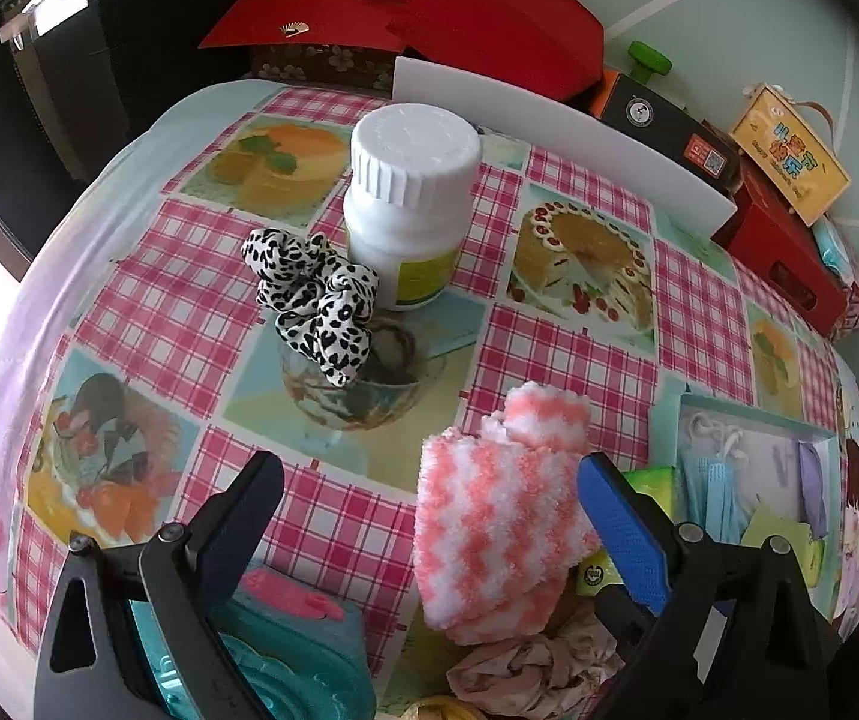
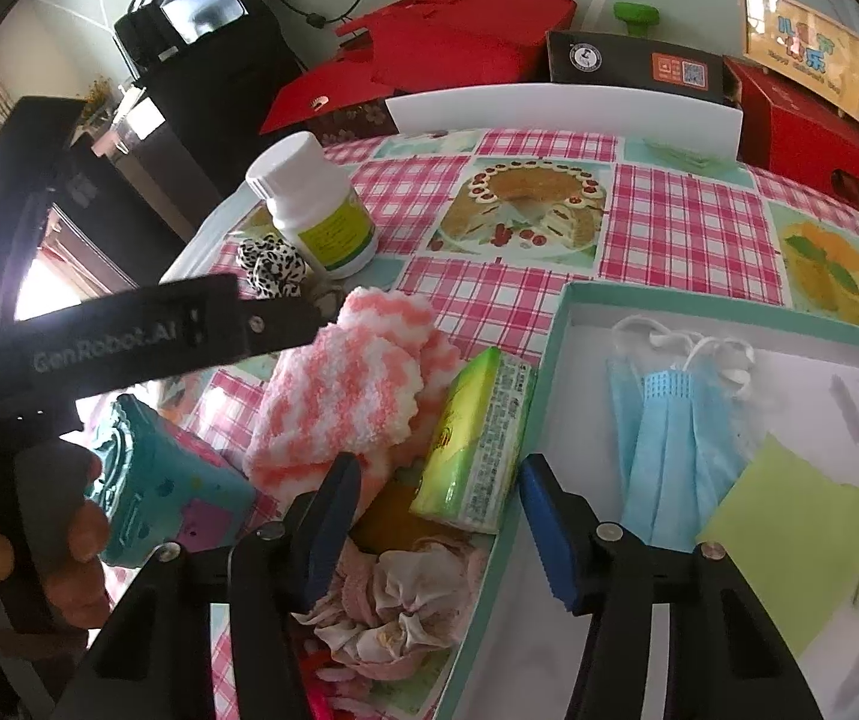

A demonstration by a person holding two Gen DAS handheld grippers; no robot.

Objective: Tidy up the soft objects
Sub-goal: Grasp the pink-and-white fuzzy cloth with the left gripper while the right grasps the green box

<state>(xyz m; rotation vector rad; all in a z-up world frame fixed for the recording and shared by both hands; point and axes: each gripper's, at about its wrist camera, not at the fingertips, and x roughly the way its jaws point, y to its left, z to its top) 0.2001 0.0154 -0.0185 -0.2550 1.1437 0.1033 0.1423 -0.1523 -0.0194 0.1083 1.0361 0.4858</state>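
Left wrist view: left gripper (image 1: pixel 429 480) spread wide, sock (image 1: pixel 492 516) between its fingers, pads not pressing it. Right gripper (image 2: pixel 438 510) half spread, holding nothing; tissue pack (image 2: pixel 477 438) just ahead, tray (image 2: pixel 555 324) edge right of it, scrunchie (image 2: pixel 393 600) below.

Left gripper (image 1: pixel 429 480) jaws wide apart; right gripper (image 2: pixel 438 498) jaws apart (both angled down).
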